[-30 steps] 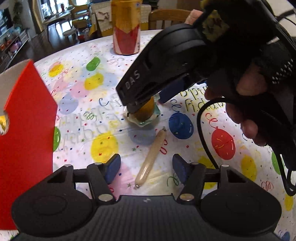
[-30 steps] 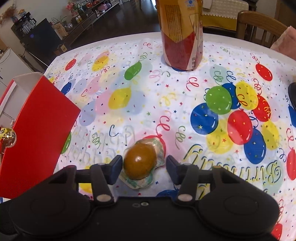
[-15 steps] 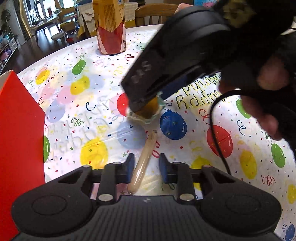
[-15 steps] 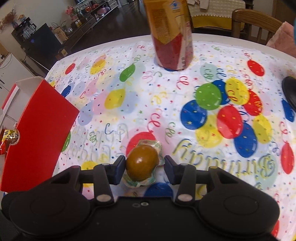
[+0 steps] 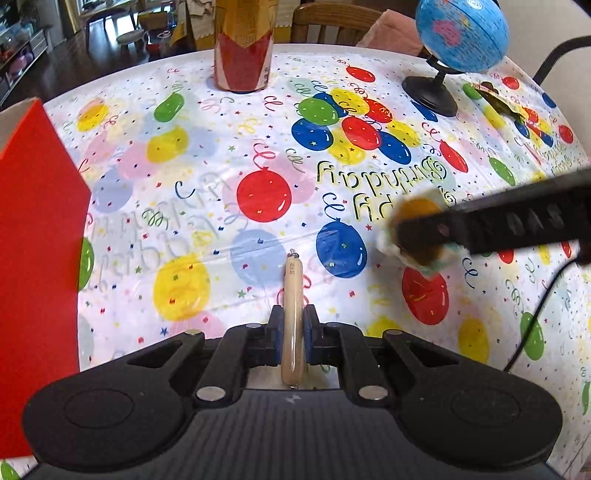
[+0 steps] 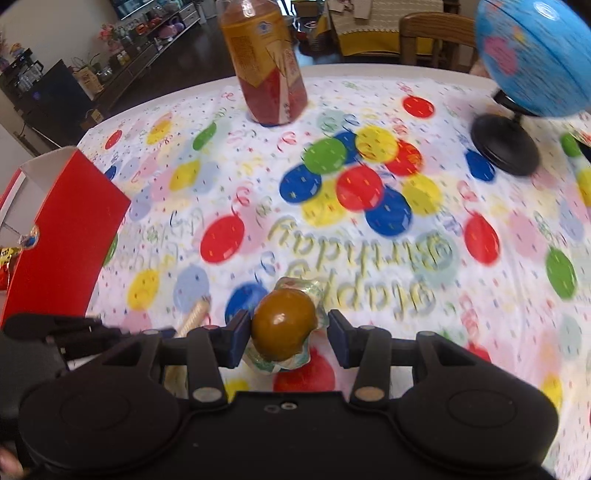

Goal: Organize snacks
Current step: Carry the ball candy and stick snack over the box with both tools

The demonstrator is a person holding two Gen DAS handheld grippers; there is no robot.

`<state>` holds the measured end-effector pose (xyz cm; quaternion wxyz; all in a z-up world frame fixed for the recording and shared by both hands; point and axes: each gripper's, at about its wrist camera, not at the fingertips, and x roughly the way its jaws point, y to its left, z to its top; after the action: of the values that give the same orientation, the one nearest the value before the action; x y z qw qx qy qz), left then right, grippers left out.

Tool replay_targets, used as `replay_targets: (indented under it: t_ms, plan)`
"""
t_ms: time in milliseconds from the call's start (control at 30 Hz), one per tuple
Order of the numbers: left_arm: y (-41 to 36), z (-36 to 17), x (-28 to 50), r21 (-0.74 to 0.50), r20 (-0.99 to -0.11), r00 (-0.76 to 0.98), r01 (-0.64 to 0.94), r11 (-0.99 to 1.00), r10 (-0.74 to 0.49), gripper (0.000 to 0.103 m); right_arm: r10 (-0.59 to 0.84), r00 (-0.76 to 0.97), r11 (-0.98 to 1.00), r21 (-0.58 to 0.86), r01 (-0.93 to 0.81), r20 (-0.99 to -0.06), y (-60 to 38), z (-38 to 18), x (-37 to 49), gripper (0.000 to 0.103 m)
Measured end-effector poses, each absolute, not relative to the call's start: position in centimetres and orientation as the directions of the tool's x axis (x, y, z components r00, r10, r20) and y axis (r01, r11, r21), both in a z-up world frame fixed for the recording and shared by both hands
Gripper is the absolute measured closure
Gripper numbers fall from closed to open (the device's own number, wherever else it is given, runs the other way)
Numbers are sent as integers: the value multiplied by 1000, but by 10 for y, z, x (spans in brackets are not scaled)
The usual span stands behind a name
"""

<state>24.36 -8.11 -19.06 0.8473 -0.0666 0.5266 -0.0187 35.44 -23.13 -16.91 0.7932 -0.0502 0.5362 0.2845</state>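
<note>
Balloon-printed birthday tablecloth [image 5: 229, 155] covers the round table, with dark flooring and wooden chairs behind. From the left wrist camera, the left gripper [image 5: 294, 334] has its blue pads closed tight on a slim beige sausage stick in clear wrap [image 5: 293, 295], which points straight ahead. A tall red-and-gold drink bottle [image 5: 243, 48] stands at the far edge, a blue desk globe on a black stand [image 5: 461, 33] to the right, and a red cardboard box [image 5: 37, 229] fills the left side. A crumpled dark-and-yellow wrapper [image 5: 498, 101] lies beyond the globe.

From the right wrist camera — somewhat blurred — the right gripper [image 6: 284, 338] frames a brown vacuum-packed egg in a clear pouch [image 6: 283, 325]. The left pad touches it; a narrow gap shows at the right pad, though the egg appears lifted off the cloth, so the grip cannot be told for sure.
</note>
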Motion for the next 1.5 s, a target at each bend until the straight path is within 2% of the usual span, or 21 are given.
replay_targets:
  t_ms: [333, 733, 1133, 1500]
  plan:
    - [-75, -170, 210, -168, -878, 464, -72, 983, -116, 93, 378, 276, 847, 210, -488, -884, -253, -154, 309, 60]
    - [-54, -121, 166, -208, -852, 509, -110, 972, -125, 93, 423, 311, 800, 189, -570, -851, -238, -98, 260, 60]
    - [23, -62, 130, -209, -793, 606, -181, 961, -58, 93, 495, 332, 719, 164, -676, -803, -170, -49, 228, 60]
    - [118, -43, 107, -167, -771, 635, -272, 948, 46, 93, 543, 313, 642, 146, -752, -779, -75, -34, 216, 60]
